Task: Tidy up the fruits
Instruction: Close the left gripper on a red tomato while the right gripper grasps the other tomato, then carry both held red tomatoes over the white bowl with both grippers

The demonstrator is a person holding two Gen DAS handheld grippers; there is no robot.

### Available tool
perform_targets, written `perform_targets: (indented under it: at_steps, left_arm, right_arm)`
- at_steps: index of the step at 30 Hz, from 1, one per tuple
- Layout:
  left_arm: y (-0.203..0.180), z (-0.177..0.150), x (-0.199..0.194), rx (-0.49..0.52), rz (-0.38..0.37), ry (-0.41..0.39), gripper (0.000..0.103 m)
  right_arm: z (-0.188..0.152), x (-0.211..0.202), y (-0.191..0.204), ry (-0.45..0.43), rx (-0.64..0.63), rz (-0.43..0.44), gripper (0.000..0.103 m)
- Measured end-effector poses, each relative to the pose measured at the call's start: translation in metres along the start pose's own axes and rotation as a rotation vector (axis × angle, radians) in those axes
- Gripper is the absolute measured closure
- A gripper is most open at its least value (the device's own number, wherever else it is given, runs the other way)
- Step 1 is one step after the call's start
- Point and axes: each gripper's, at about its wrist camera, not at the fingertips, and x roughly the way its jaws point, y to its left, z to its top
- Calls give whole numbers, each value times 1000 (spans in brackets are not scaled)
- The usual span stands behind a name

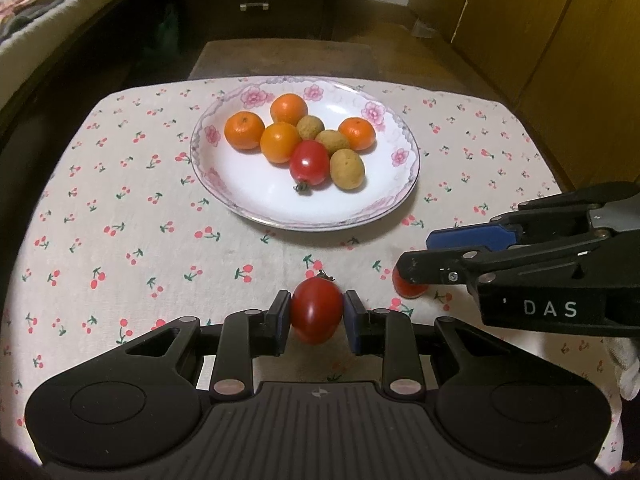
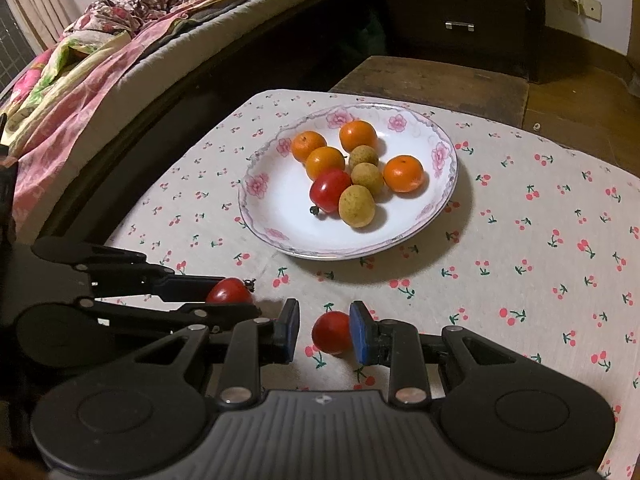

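Oranges: four are counted on the plate, small and round, e.g..
Brown fruits: three are seen, clustered at the plate's middle, e.g..
Plate tomato: one, lying between the oranges and the nearest brown fruit, stem toward the camera.
Left tomato: on or just above the cherry-print cloth, in front of the plate.
Right tomato: on the cloth, beside the left one and apart from it.
Tomatoes in all: three.
Left gripper: pointed steeply down; both blue pads are pressed against the left tomato's sides, so the fruit is clamped.
Right gripper: angled down, reaching in from the right in the left wrist view.
Right jaws: nearly closed; one pad is touching the right tomato, a slight gap seems left at the other, so a firm grip is probable, not certain.
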Motion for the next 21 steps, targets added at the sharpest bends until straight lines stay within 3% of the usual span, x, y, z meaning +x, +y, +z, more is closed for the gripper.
perform_targets:
  at_steps: [21]
  left_arm:
    - [4, 7, -6, -27, -8, -27, 67]
  right_arm:
    - [9, -12, -8, -46, 36, 13, 75]
